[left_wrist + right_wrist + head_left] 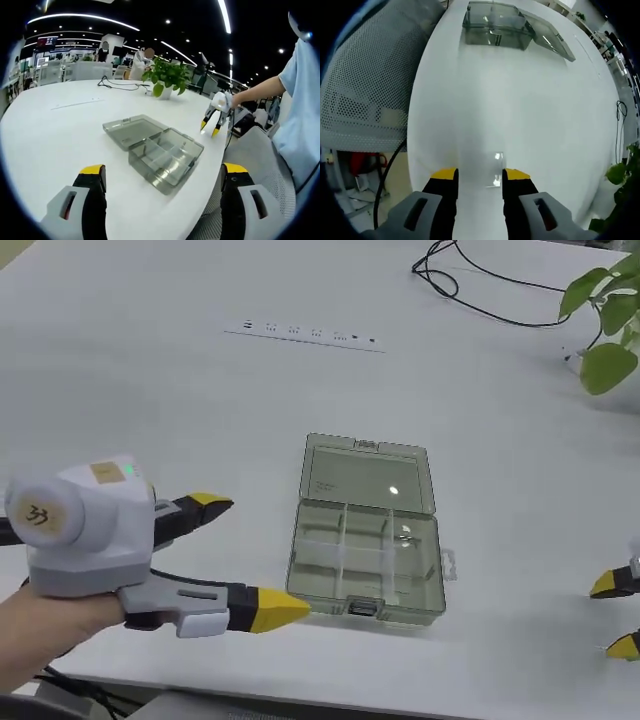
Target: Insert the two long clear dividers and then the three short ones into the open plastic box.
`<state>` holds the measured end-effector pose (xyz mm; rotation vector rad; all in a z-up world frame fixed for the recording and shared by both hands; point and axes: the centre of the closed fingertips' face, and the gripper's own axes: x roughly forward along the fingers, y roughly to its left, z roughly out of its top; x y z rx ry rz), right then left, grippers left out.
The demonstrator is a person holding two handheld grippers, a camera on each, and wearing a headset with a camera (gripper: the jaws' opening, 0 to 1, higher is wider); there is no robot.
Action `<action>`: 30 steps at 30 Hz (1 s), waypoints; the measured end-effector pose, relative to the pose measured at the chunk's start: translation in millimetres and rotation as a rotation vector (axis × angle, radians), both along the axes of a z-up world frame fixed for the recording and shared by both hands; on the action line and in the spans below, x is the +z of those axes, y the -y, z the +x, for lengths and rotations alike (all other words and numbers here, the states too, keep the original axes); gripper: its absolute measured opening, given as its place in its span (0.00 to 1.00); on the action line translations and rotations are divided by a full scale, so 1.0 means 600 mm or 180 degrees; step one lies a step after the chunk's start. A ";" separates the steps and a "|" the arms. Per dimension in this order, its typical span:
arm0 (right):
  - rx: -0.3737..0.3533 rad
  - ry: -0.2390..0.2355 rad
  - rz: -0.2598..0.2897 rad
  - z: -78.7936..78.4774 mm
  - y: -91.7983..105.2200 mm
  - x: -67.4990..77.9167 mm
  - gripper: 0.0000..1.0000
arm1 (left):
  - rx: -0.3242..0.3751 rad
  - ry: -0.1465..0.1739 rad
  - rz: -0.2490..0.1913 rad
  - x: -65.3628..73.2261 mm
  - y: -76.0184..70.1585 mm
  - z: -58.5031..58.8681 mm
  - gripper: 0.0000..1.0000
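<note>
Left gripper (245, 558) hangs over the near left of the table with its yellow-tipped jaws spread wide and nothing between them. Its grey body carries a round tan label reading 33.

Right gripper (481, 174) is near the table's right edge, well apart from the box. Its jaws are parted by a narrower gap and are not closed on anything. 1 short clear divider (494, 169) lies flat on the table between the tips, closer to the right-hand jaw in the right gripper view. Whether it touches that jaw cannot be told.

The plastic box (365, 585) sits near the front edge of the table, between the 2 grippers. It is smoky grey-green and see-through, with a latch on its near wall. Its lid (368, 472) lies open flat on the far side. Clear partitions cross the tray and split it into cells, but the separate pieces are too faint to count.

Further back on the white table (150, 400) lies a white power strip (305, 333), whose markings are too small to read. A black cable (480, 285) loops at the far right, beside a green plant (605, 330). The left gripper view shows a person's light blue sleeve (305, 95).
</note>
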<state>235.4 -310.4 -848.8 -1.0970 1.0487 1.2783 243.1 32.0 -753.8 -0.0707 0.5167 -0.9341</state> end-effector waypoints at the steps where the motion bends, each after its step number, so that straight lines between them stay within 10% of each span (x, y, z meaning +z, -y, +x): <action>1: -0.0030 0.0017 -0.0005 0.002 0.001 0.001 0.35 | 0.0002 -0.0002 0.0002 -0.001 -0.001 0.000 0.97; 16: -0.0270 -0.0057 0.0010 0.000 -0.001 0.001 0.32 | -0.0002 -0.0010 -0.0003 -0.003 0.003 0.001 0.95; 30: -0.0439 0.0135 0.0375 0.016 -0.062 0.045 0.32 | 0.0166 -0.0335 -0.0209 -0.022 0.003 -0.012 0.86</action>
